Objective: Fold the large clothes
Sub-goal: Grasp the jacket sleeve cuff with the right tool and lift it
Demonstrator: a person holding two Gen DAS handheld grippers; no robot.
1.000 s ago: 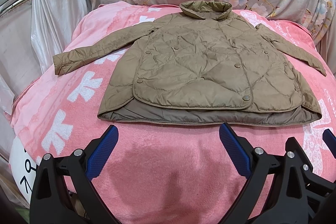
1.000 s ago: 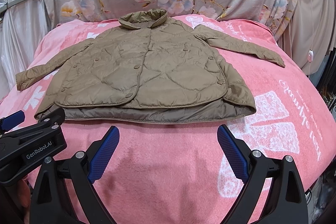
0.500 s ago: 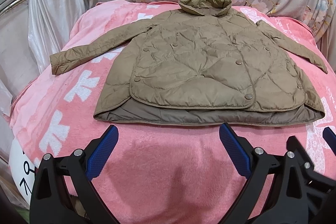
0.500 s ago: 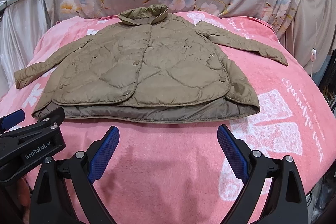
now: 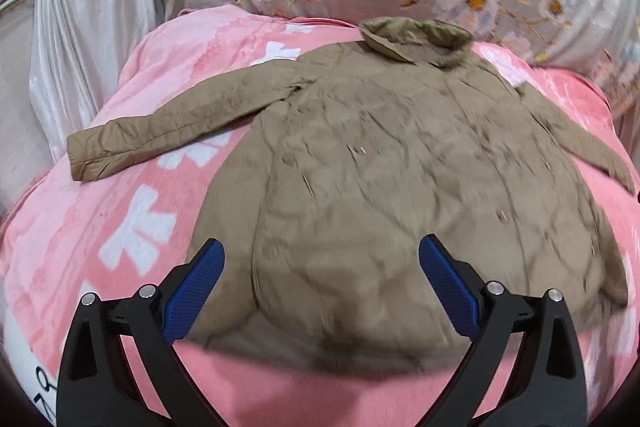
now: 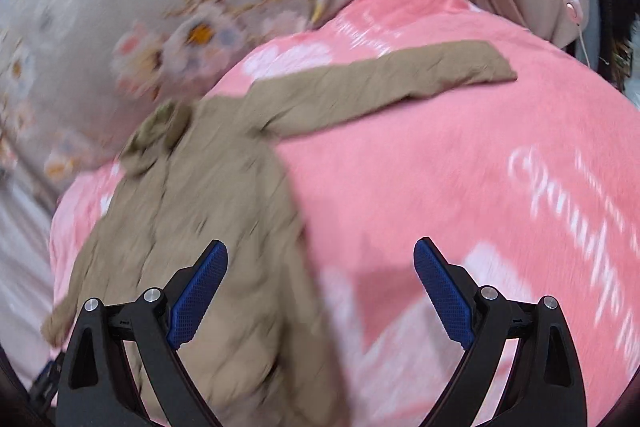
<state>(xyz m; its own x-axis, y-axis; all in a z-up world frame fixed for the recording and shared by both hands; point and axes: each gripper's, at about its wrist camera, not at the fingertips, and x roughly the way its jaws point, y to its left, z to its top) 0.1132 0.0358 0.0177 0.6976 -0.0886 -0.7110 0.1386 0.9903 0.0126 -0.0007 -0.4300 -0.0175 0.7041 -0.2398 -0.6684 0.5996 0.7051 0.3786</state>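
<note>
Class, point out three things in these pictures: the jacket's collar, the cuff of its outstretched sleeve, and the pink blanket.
collar [image 5: 416, 35], left wrist view, on the folded collar band.
sleeve cuff [image 6: 486, 65], right wrist view, on the sleeve's end.
pink blanket [image 6: 420, 187], right wrist view, on bare fabric beside the jacket.

Jacket motion-blurred in right view; hem smeared in left view.

A tan quilted jacket is spread flat on a pink blanket, one sleeve stretched leftward. The left tongs are held wide apart above its hem, nothing gripped.
</note>
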